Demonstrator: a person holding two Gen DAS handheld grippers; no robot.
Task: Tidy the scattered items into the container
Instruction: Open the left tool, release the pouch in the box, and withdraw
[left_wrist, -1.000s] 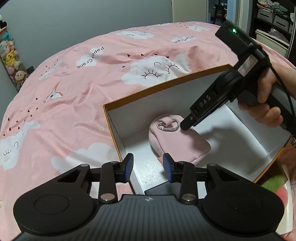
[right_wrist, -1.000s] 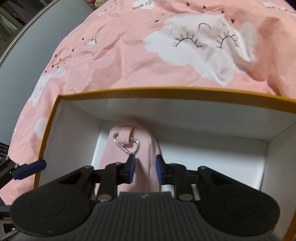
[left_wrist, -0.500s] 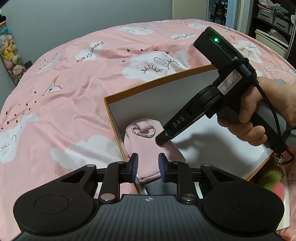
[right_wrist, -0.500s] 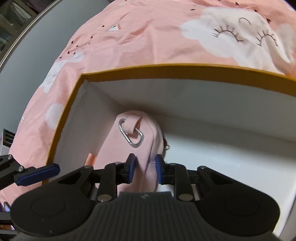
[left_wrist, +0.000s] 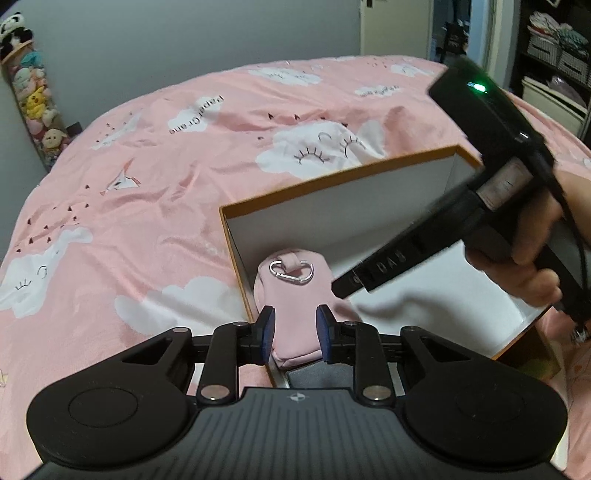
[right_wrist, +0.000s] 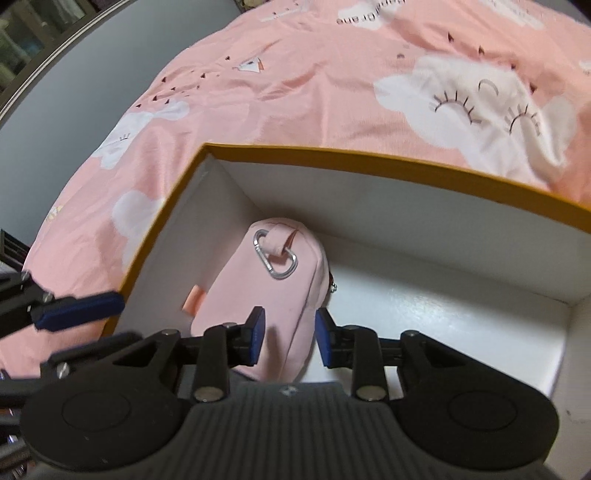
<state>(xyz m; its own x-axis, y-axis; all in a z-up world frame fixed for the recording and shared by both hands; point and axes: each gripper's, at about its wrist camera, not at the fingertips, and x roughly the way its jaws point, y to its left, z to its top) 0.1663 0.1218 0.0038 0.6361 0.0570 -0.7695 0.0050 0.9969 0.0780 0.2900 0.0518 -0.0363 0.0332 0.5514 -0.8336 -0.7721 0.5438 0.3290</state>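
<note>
A soft pink pouch (right_wrist: 271, 295) with a silver carabiner (right_wrist: 275, 254) on its top loop lies flat in the nine o'clock corner of the open, white-lined, orange-edged box (right_wrist: 369, 158).

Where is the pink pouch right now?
The pouch lies inside the box, in the corner by its left wall, in both views. The right hand-held gripper is open above its near end.

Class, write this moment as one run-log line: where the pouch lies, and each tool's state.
pink pouch: lying in box, near corner | right tool: open, above pouch | left tool: open, empty
</note>
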